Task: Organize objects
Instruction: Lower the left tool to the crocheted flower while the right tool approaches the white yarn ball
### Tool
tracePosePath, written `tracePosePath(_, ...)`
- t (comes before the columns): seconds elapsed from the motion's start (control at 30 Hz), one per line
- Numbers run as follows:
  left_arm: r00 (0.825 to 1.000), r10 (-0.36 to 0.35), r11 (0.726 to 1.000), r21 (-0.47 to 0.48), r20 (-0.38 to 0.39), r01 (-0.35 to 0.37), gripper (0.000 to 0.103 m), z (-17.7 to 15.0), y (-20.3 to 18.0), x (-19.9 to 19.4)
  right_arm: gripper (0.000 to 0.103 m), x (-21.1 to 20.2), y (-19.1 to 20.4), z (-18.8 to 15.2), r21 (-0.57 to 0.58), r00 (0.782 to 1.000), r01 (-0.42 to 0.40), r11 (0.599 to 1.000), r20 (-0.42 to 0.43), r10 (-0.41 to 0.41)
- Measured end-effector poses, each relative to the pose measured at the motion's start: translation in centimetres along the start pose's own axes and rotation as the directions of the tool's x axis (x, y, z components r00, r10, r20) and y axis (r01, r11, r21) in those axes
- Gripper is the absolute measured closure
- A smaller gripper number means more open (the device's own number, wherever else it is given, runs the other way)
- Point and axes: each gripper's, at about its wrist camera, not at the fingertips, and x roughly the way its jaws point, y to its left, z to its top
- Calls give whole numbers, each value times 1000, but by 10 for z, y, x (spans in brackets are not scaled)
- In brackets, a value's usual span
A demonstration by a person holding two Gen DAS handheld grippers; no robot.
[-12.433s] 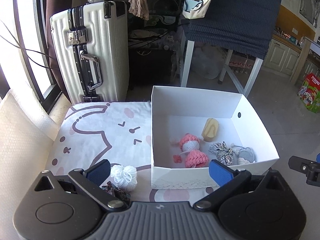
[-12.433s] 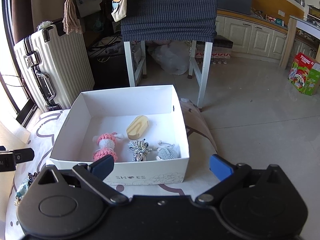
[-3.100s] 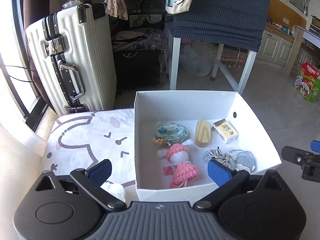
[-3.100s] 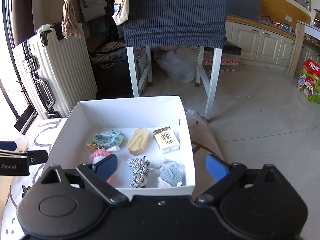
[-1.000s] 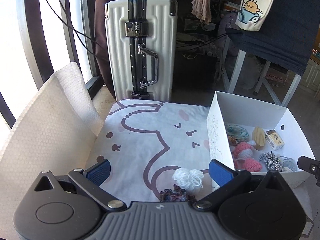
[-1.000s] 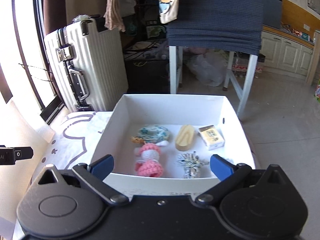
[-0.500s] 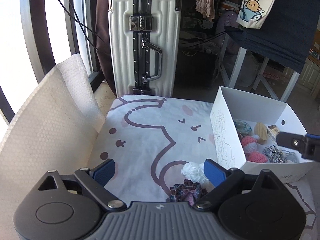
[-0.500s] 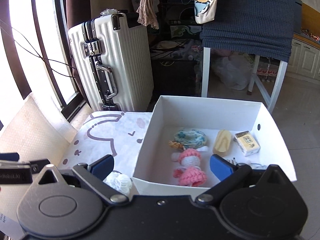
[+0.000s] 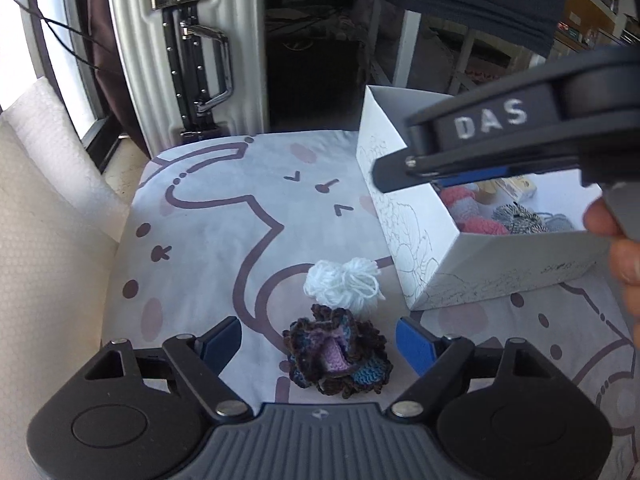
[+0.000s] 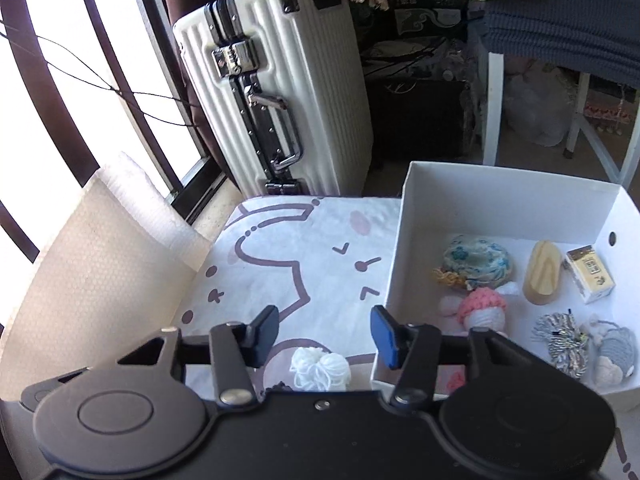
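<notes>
The dark crocheted scrunchie lies on the cartoon-print cloth right between the blue pads of my left claw. The pads stand clear of it on both sides, and the jaws are closing. A second ago they were spread wider and the scrunchie sat at the very bottom edge of my view; now I am lower and it fills the gap. Just ahead of it, touching its far edge, is the white yarn pompom.

My right claw has swung across: a second ago it faced the white box squarely, now the box sits off to its right and the cloth and pompom are in front. Its jaws are closing fast, much narrower than before, with nothing between them; the pompom lies below the pads, nearer the body of the claw. In my left claw's view the right claw now looms large at upper right, over the box's near corner.

Inside the box, unchanged: the blue floral pouch, wooden block, small carton, pink crochet toy, striped yarn piece and grey knitted piece. Beyond the cloth stands the white suitcase.
</notes>
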Motion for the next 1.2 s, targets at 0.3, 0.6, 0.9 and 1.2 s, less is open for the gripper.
tracePosePath(0.3, 996, -74, 997, 18, -59, 75, 22, -6, -5, 37, 58, 60, 13, 1, -102, 986, -52, 993, -163, 35)
tracePosePath(0.6, 989, -106, 994, -52, -106, 101, 26, -7, -1, 74, 58, 100, 26, 3, -301, 968, -20, 954, -246, -58)
tracePosePath(0.9, 980, -124, 992, -12, -156, 123, 42, -8, 11, 78, 58, 105, 30, 8, -406, 973, -39, 913, -224, -58)
tracePosePath(1.2, 974, -74, 997, -29, -216, 69, 52, -16, 50, 55, 58, 107, 44, -4, -590, 962, -123, 798, -267, -49)
